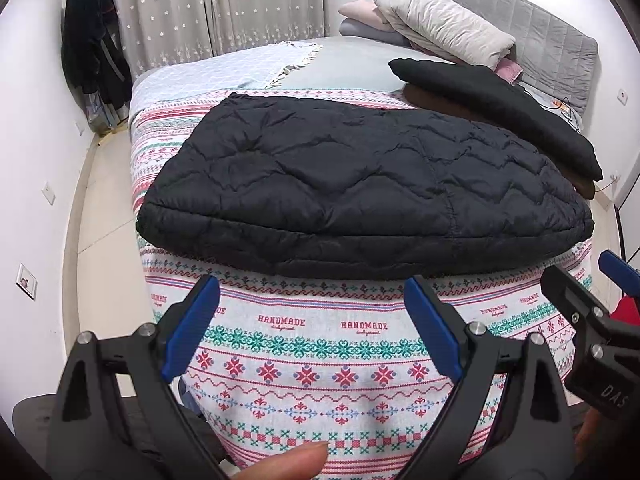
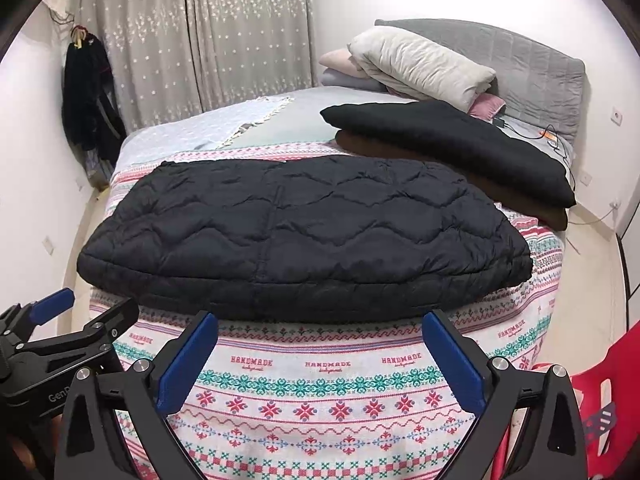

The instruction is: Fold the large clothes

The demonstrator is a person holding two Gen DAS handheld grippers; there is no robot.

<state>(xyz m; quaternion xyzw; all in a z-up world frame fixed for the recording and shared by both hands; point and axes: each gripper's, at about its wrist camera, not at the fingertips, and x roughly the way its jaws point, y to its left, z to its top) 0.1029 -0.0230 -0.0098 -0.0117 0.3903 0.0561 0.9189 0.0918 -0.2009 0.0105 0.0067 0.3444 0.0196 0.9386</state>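
Observation:
A black quilted jacket lies folded into a thick rectangle on the patterned bedspread; it also shows in the right wrist view. My left gripper is open and empty, just short of the jacket's near edge. My right gripper is open and empty, also just short of that edge. The right gripper shows at the right edge of the left wrist view. The left gripper shows at the left edge of the right wrist view.
A stack of folded dark garments lies behind the jacket to the right. Pillows and folded blankets sit by the grey headboard. Dark clothes hang at the left wall. A red chair stands at the right.

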